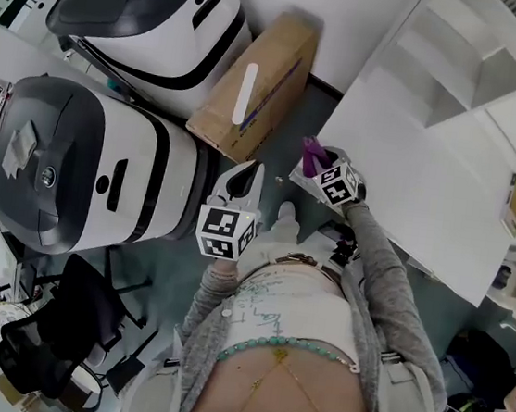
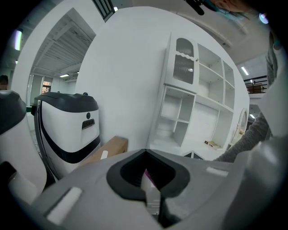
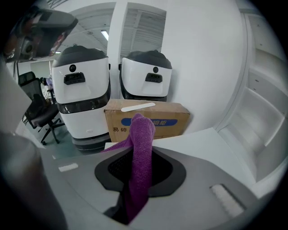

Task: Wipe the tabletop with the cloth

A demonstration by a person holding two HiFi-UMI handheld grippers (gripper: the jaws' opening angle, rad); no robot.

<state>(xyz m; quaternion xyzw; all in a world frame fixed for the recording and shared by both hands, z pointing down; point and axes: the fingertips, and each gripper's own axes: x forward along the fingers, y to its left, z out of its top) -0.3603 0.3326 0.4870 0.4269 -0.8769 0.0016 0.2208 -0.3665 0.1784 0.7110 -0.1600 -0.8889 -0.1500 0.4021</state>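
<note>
In the head view, the right claw is seen at the near corner of the white bench. The purple cloth sticks out past its tips. The bench top spreads away ahead of that claw and to its right. The left claw is held well apart on the other side, off the bench, so of the 2 the right claw is clearly the nearer.

In the left gripper view, the jaws of the left claw are drawn together and nothing is gripped. A white shelf unit stands ahead of it.

In the right gripper view, the right claw is clamped on the cloth. The cloth's long axis runs along the jaws, and its free end stands up beyond the tips. The bench surface lies just ahead and to the right, lower than that free end. A cardboard box is seen beyond the edge. Whether the cloth touches the bench cannot be told. A forward, downward move is judged to be needed before wiping.
</note>
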